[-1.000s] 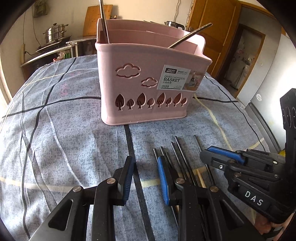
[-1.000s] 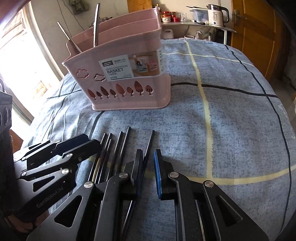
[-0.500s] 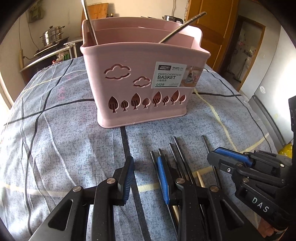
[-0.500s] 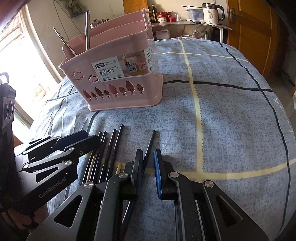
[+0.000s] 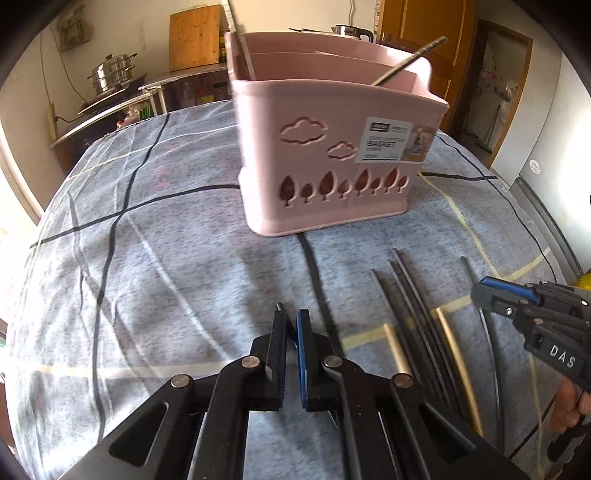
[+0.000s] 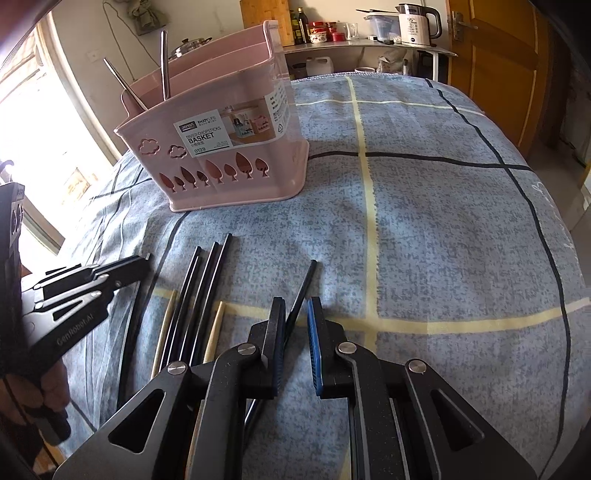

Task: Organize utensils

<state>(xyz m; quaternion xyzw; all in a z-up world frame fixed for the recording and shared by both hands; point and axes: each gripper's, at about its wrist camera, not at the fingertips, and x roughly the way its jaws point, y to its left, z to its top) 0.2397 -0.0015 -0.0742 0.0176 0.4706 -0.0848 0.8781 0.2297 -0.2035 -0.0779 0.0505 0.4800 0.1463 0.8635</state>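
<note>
A pink divided chopstick basket [image 5: 332, 147] [image 6: 221, 147] stands on the blue checked cloth with metal utensils [image 6: 164, 62] sticking up in it. Several black and wooden chopsticks [image 5: 421, 317] [image 6: 195, 295] lie in a row in front of it. My left gripper [image 5: 291, 321] is shut on one black chopstick whose tip [image 5: 280, 306] pokes out above the fingers; it has moved left of the row. My right gripper [image 6: 297, 314] is narrowly open, its jaws on either side of a single black chopstick [image 6: 303, 288] lying on the cloth.
The table's edges curve down on all sides. A counter with a kettle [image 6: 417, 24] and jars stands behind, a stove with a steel pot [image 5: 112, 75] at the back left, and a wooden door [image 6: 491, 62] on the right.
My left gripper has closed on a black chopstick and shifted left away from the row. The right gripper has stayed over its chopstick, slightly wider open.
</note>
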